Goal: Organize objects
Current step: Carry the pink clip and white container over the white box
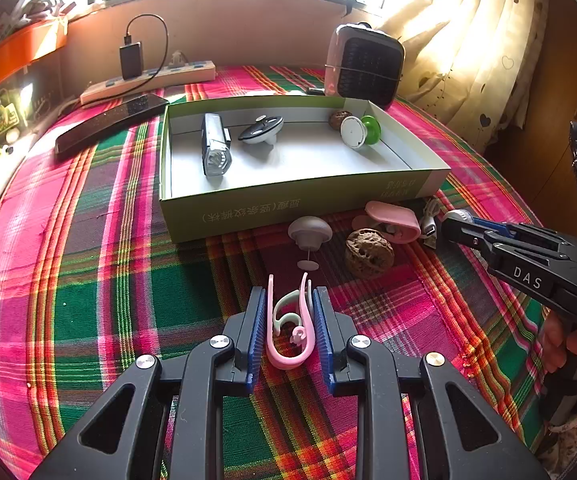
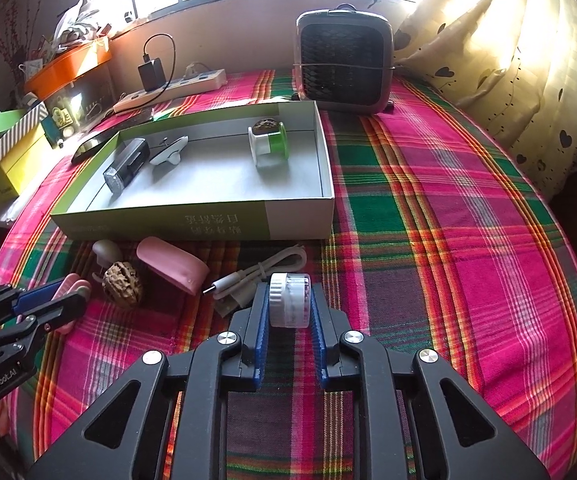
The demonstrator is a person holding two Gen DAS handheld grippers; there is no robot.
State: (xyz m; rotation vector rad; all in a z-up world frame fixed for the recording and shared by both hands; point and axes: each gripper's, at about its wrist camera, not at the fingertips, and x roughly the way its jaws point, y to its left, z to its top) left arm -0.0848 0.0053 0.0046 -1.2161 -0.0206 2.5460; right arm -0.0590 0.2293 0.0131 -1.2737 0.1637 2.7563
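Note:
My left gripper (image 1: 288, 300) is shut on a pink ear hook (image 1: 284, 356) with a pale green one beside it, low over the plaid cloth. My right gripper (image 2: 288, 300) is shut on a small white-capped bottle (image 2: 290, 300). The green-sided box (image 1: 272, 208) holds a bike light (image 1: 215, 146), a grey and white disc gadget (image 1: 260, 130), a walnut (image 1: 339, 119) and a green and white spool (image 1: 362, 131). In front of the box lie a grey mushroom-shaped tag (image 1: 309, 232), a walnut (image 1: 368, 253), a pink clip case (image 1: 394, 220) and a white cable (image 2: 256, 272).
A small grey heater (image 2: 344, 68) stands behind the box. A power strip (image 1: 148, 82) with a charger and a black remote (image 1: 108, 124) lie at the back left. Cream curtains (image 2: 508, 60) hang on the right. Boxes (image 2: 4, 152) stand at the left edge.

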